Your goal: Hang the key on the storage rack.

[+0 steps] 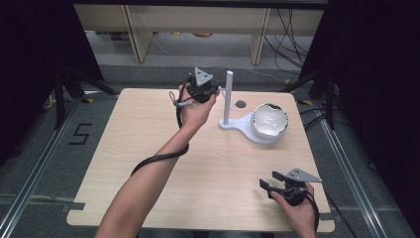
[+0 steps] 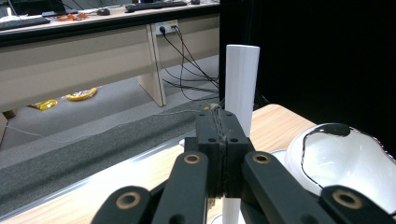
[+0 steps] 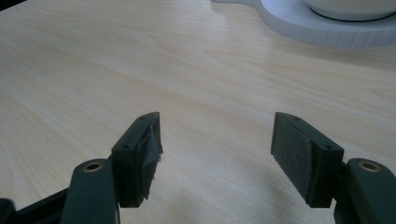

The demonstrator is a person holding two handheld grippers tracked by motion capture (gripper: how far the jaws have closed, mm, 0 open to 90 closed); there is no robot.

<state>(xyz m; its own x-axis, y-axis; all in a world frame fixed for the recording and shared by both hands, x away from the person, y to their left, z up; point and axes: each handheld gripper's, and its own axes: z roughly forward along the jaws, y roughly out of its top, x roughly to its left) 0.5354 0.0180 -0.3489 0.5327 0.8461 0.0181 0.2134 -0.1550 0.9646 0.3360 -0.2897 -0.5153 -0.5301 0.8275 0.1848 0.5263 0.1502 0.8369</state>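
**A:** Where does the white post stand against the left gripper?

**B:** The post rises upright from a flat white base at the far middle of the wooden table. The left gripper is held just beside it, on the post's left in the high view. In the left gripper view its jaws are pressed flat together, nothing between them, and the post stands right behind their tips.

**A:** Touching?

**B:** Very close; contact cannot be told from these angles.

**A:** And the bowl?

**B:** A white bowl with a dark rim sits on the wide end of the same base, right of the post.

**A:** The other hand?

**B:** The right gripper rests low at the table's near right corner, well apart from the post. Its jaws stand wide, spread over bare wood, with the base's edge far ahead in the right gripper view.
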